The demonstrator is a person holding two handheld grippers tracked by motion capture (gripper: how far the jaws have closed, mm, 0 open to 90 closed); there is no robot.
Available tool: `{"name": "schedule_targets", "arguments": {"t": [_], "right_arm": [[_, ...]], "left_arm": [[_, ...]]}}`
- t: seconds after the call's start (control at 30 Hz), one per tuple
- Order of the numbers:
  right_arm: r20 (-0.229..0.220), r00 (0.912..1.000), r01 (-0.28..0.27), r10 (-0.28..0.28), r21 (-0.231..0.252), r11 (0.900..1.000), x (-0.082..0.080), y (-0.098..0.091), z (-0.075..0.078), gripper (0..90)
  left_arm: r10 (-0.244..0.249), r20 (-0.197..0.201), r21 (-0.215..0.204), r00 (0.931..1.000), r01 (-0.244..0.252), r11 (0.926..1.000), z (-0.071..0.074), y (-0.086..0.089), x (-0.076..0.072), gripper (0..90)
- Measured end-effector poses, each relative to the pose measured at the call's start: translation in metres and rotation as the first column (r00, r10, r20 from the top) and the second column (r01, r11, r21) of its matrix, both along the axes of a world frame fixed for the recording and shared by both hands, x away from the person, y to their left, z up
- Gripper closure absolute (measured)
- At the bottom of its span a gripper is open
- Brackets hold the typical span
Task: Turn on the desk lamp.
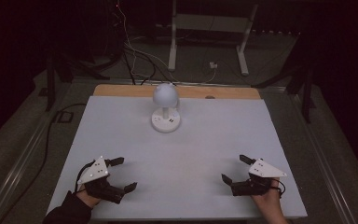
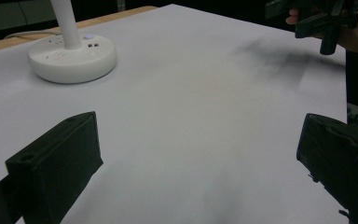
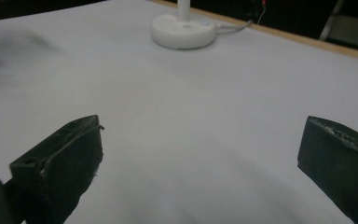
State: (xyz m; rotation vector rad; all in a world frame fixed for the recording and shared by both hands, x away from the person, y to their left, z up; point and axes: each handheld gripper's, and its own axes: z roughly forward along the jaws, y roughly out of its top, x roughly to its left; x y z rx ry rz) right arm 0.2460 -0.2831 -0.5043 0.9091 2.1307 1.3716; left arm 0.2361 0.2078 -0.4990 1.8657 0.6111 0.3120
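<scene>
— What's at the left side of the table?

— A person's left hand holds the left gripper [image 1: 121,174] low over the white sheet [image 1: 121,140], near the front edge. Its jaws stand wide apart with nothing between them; in the left gripper view they [image 2: 198,154] frame only bare sheet. A grey three-cornered plate sits on top of it, and a dark sleeve [image 1: 67,212] comes in from below.

— And in the middle?

— That's where the lamp [image 1: 165,107] stands, toward the far edge of the sheet, well apart from both grippers. It has a round white head on a short stem, upright on a round white base. In the left gripper view the base [image 2: 72,58] shows up at the far left; in the right gripper view it [image 3: 183,30] sits ahead, at the top. Behind it a strip of wooden tabletop [image 1: 121,90] shows past the sheet.

— The right side?

— The right gripper [image 1: 235,170] is held much the same, low over the sheet near the front edge. Its jaws are spread wide too, gripping nothing; the right gripper view has them [image 3: 198,154] far apart over plain white. Neither gripper touches the lamp.

— Anything beyond the table?

— A white metal stand [image 1: 209,28] on the dark floor, and some cables [image 1: 135,51].
</scene>
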Motion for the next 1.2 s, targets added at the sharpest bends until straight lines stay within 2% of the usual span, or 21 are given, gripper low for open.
{"name": "schedule_targets", "arguments": {"t": [0.1, 0.17, 0.47, 0.6, 0.83, 1.2], "right_arm": [[-0.022, 0.9997, -0.007, 0.007, -0.004, 1.0, 0.0005, 0.0001, 0.0007, 0.0], [-0.015, 0.9999, -0.007, 0.007, -0.017, 0.9998, 0.0003, 0.0003, 0.002, 0.0], [0.004, 1.0, -0.004, 0.004, -0.003, 1.0, -0.0017, -0.0001, 0.0052, 0.0], [-0.004, 1.0, -0.004, 0.004, 0.013, 0.9999, -0.001, -0.0004, 0.0049, 0.0], [0.006, 1.0, 0.005, -0.005, 0.006, 1.0, -0.0023, -0.0007, 0.0054, 0.0], [0.016, 0.9998, 0.015, -0.015, 0.01, 0.9998, -0.0029, 0.0013, 0.0061, 0.0]], "left_arm": [[0.001, -0.001, 0.003, 1.0, -0.001, 1.0, -0.0001, 0.0, 0.0001, 0.2], [0.001, -0.002, -0.001, 1.0, -0.001, 1.0, 0.0001, 0.0003, 0.0003, 0.2], [0.0, -0.002, 0.003, 1.0, 0.0, 1.0, 0.0001, 0.0001, -0.0004, 0.2], [0.001, -0.004, 0.008, 1.0, -0.001, 1.0, -0.0006, 0.0001, 0.0, 0.2], [0.0, 0.008, 0.014, 1.0, -0.001, 0.9999, 0.0007, -0.0012, -0.0015, 0.2], [-0.026, 0.005, 0.022, 0.9996, 0.026, 0.9994, 0.0041, -0.006, -0.0013, 0.2]]}}
